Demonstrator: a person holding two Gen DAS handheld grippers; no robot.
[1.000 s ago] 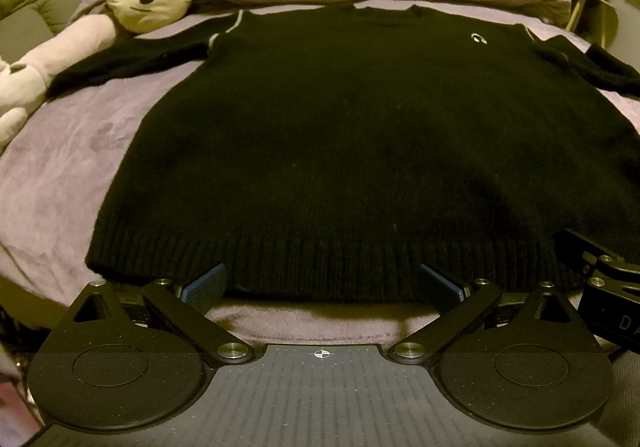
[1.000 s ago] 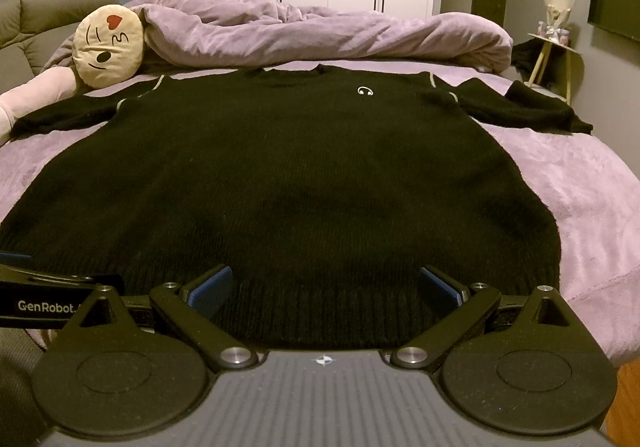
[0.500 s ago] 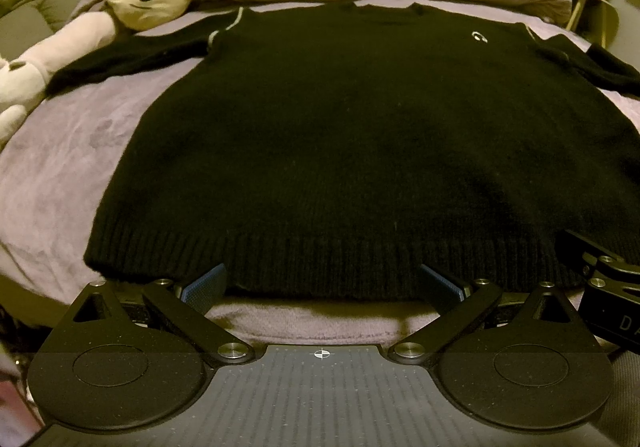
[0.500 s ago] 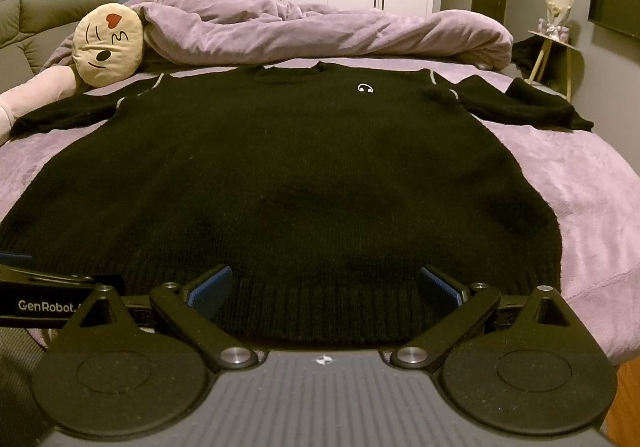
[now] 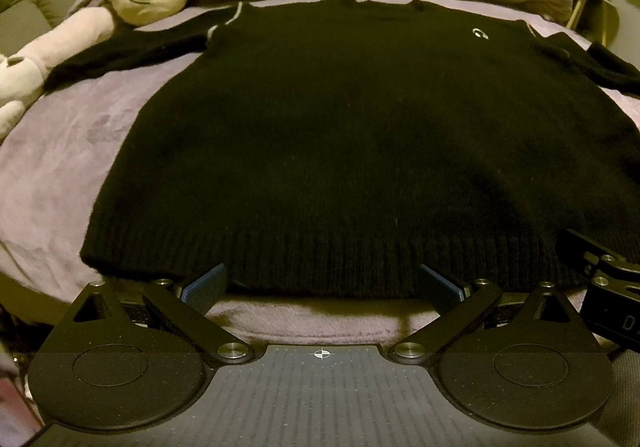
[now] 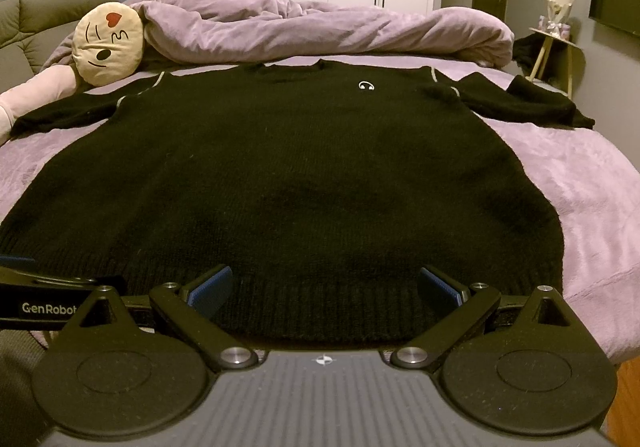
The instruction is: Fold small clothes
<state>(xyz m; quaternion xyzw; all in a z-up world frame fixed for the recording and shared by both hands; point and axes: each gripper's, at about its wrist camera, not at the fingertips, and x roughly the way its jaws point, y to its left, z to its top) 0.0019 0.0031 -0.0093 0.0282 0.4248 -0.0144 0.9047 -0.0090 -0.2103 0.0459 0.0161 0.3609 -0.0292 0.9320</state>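
My matt black fingers carry blue ribbed pads. The sweater is fuzzy black knit, ribbed at the hem; the blanket plush lilac.

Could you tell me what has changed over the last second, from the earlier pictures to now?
Nothing has visibly changed. The black sweater still lies flat and unfolded on the purple bed. Both tongs, left and right, stay open at its hem, gripping nothing.
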